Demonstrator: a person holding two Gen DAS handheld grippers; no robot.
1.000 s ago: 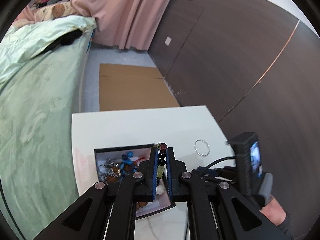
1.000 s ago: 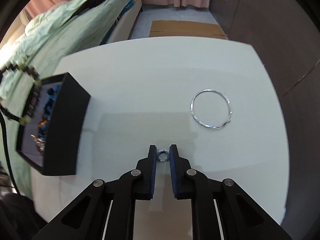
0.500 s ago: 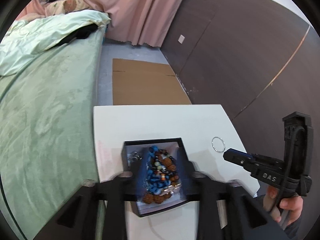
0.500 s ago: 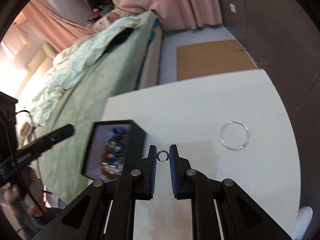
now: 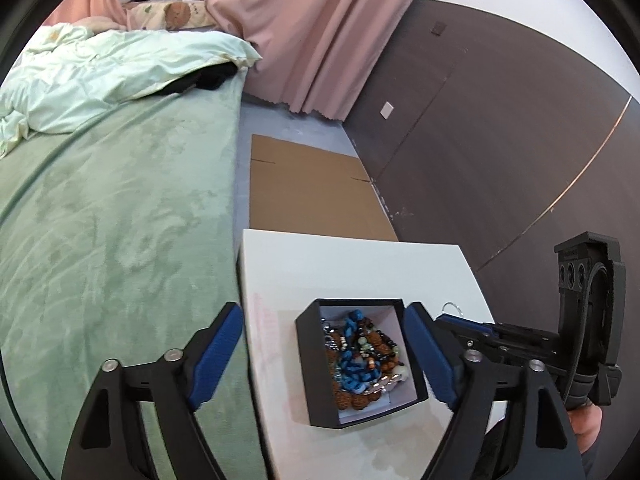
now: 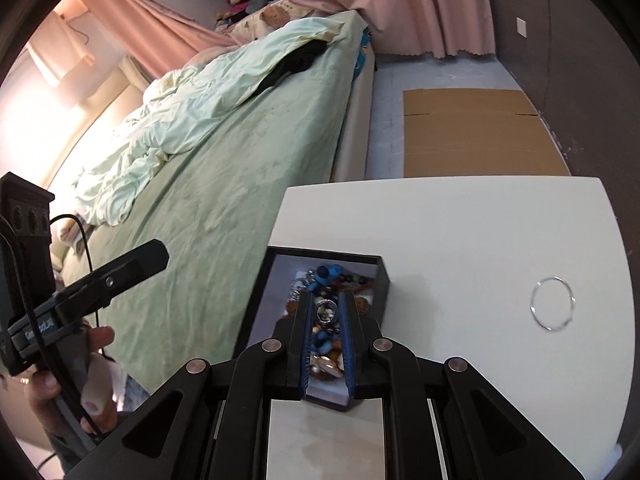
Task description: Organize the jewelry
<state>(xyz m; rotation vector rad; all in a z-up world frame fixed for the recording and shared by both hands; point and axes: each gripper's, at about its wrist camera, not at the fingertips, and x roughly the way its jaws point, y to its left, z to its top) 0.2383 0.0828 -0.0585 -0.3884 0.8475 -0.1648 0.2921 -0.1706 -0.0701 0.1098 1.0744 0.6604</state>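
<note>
The small silver ring (image 6: pixel 326 312) sat pinched between your right gripper's (image 6: pixel 326 320) nearly closed fingers directly above the black, white-lined jewelry box (image 6: pixel 384 280), seemingly ready to drop in, while your left gripper (image 5: pixel 324 356) hung wide open, empty, astride it.
</note>
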